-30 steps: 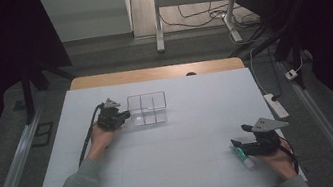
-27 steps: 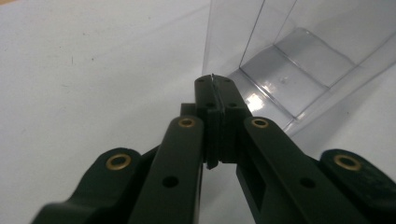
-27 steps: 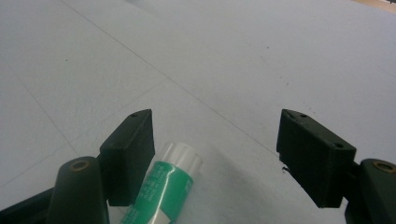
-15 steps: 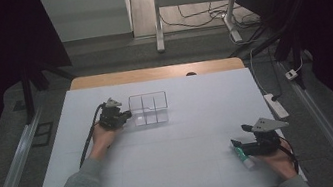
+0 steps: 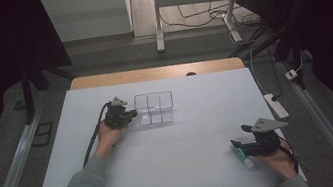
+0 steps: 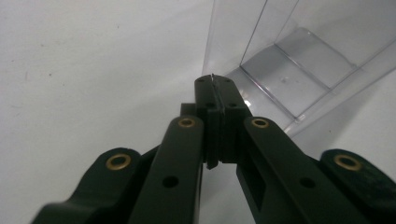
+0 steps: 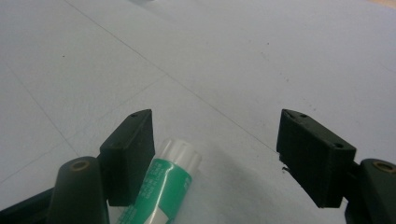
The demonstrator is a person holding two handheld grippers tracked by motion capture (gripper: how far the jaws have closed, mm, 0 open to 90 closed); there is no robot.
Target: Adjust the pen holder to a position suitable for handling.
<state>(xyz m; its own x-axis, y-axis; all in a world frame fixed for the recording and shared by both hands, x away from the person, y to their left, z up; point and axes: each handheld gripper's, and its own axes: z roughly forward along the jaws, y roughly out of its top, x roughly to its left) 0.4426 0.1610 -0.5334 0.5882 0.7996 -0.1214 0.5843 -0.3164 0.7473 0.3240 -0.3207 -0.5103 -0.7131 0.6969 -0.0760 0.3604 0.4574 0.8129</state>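
Resting on the white bench (image 5: 173, 148), the left tongs (image 6: 213, 79) are clamped together on the thin wall of the clear plastic divided box (image 5: 155, 108). The right tongs (image 7: 215, 140) stand apart, the green-and-white tube (image 7: 170, 184) lying between them against one pad.

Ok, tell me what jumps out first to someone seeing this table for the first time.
The clear divided box stands near the far middle of the white table, and the left gripper pinches the box's thin wall with its jaws shut. At the near right corner, the right gripper has its jaws wide open around a green-and-white tube with a white cap, which lies on the table against one jaw.
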